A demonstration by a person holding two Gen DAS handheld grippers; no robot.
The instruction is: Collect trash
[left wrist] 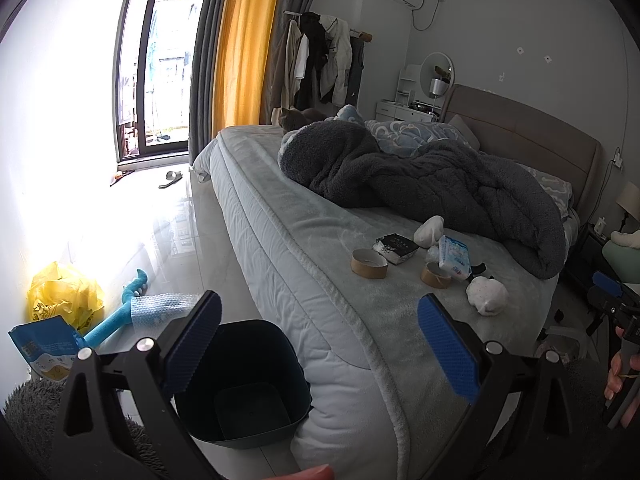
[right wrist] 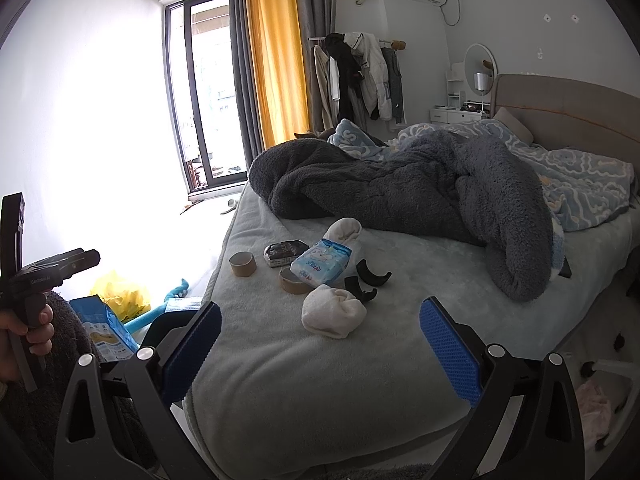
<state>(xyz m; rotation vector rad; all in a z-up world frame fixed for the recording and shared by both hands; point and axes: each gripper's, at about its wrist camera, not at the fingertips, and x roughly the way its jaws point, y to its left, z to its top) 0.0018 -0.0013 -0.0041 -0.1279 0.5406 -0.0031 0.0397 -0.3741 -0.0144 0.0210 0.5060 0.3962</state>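
A dark bin (left wrist: pixel 244 380) stands on the floor against the bed's near corner, under my open, empty left gripper (left wrist: pixel 320 344). On the bed lie two cardboard tape rolls (right wrist: pixel 243 263) (right wrist: pixel 293 280), a dark packet (right wrist: pixel 285 252), a blue-white tissue pack (right wrist: pixel 322 261), two balled white socks (right wrist: pixel 333 311) (right wrist: pixel 343 230) and black curved plastic pieces (right wrist: pixel 370 276). The same items show in the left wrist view: a roll (left wrist: pixel 369 263), the tissue pack (left wrist: pixel 454 258), a sock (left wrist: pixel 487 295). My right gripper (right wrist: pixel 320 346) is open and empty, short of the near sock.
A rumpled grey blanket (right wrist: pixel 420 188) covers the bed's far half. On the floor left of the bed lie a yellow bag (left wrist: pixel 64 296), a blue pouch (left wrist: pixel 44 346), a blue toy (left wrist: pixel 120 316) and bubble wrap (left wrist: pixel 164 306). A slipper (left wrist: pixel 171 179) lies near the window.
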